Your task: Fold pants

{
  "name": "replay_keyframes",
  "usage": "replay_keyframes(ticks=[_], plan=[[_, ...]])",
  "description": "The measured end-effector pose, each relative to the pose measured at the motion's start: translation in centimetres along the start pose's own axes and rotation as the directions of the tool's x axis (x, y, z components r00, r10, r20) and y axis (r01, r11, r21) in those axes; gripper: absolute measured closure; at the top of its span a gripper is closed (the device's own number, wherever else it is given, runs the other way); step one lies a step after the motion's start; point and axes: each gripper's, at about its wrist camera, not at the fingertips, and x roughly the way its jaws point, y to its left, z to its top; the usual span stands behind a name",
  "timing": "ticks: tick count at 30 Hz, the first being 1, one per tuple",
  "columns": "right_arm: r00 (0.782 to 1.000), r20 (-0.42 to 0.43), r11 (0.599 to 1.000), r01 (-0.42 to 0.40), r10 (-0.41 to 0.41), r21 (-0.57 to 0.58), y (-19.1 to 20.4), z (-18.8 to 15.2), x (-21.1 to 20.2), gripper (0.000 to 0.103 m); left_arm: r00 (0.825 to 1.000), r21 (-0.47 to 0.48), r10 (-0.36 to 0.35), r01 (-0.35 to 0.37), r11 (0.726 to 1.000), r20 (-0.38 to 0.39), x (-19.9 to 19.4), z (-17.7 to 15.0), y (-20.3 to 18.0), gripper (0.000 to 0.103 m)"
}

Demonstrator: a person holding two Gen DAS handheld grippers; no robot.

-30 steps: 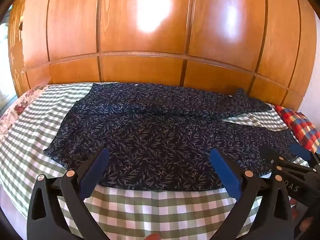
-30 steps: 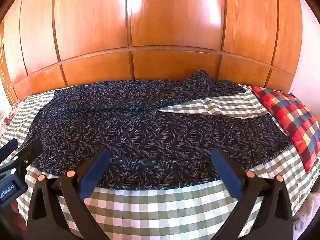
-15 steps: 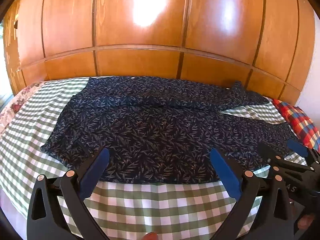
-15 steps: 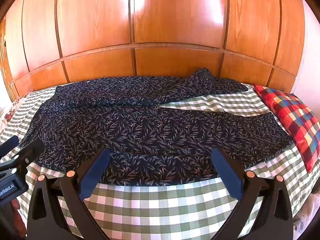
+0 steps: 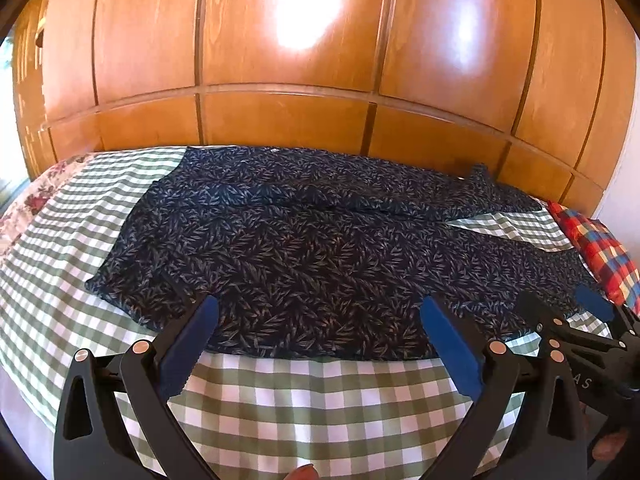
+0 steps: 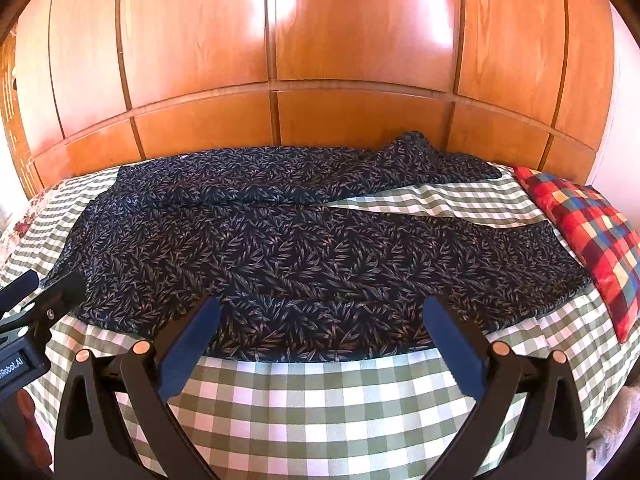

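While pants (image 5: 312, 264) lie flat, unfolded, just ahead of your left claw (image 5: 316, 332) and right claw (image 6: 318, 330), both released, every fold remains.

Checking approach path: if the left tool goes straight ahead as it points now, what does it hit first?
Probably the pants: the open left tool points at their near edge on the checked sheet. Height above the bed is unclear; if aimed higher, it would meet the wood panels behind.
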Motion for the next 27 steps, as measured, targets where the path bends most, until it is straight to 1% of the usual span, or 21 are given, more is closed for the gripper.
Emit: replay_keyframes(ticks=[7, 10, 15, 17, 21, 23, 25, 26, 27], plan=[[1.000, 0.003, 1.000, -0.007, 0.007, -0.013, 0.3, 0.0, -0.3, 0.002, 1.000, -0.014, -0.003, 0.003, 1.000, -0.009, -0.5, -0.4, 0.9, 0.003], [1.000, 0.003, 1.000, -0.009, 0.009, -0.010, 0.3, 0.0, -0.3, 0.002, 1.000, -0.017, 0.006, -0.006, 1.000, -0.012, -0.5, -0.4, 1.0, 0.003], [1.000, -0.003, 1.000, -0.009, 0.009, -0.005, 0.1, -0.1, 0.0, 0.002, 0.999, 0.012, 0.032, -0.032, 0.999, -0.009, -0.4, -0.5, 0.6, 0.003], [1.000, -0.006, 1.000, 0.005, -0.005, -0.008, -0.1, -0.2, 0.2, 0.002, 0.999, 0.015, 0.031, -0.031, 0.999, -0.012, -0.2, -0.5, 0.5, 0.003], [1.000, -0.022, 1.000, 0.002, -0.002, -0.003, -0.4, -0.6, 0.8, 0.002, 1.000, 0.028, 0.025, -0.025, 0.999, -0.017, 0.1, -0.8, 0.3, 0.003], [0.999, -0.038, 1.000, -0.018, 0.018, 0.005, -0.7, -0.8, 1.2, 0.002, 1.000, 0.029, 0.015, -0.014, 0.999, -0.025, 0.5, -1.0, 0.3, 0.003], [0.995, -0.067, 0.997, -0.072, 0.074, 0.035, -1.2, -1.1, 1.7, 0.002, 0.999, 0.017, -0.001, 0.001, 1.000, -0.043, 1.0, -1.3, 0.7, 0.003], [0.987, -0.089, 0.989, -0.129, 0.136, 0.075, -1.9, -1.3, 2.1, 0.002, 0.998, 0.003, -0.018, 0.018, 1.000, -0.053, 1.3, -1.4, 1.0, 0.003], [0.972, -0.107, 0.973, -0.195, 0.209, 0.125, -2.8, -1.5, 2.5, 0.002, 0.997, -0.015, -0.039, 0.038, 0.999, -0.061, 1.5, -1.5, 1.5, 0.003]])
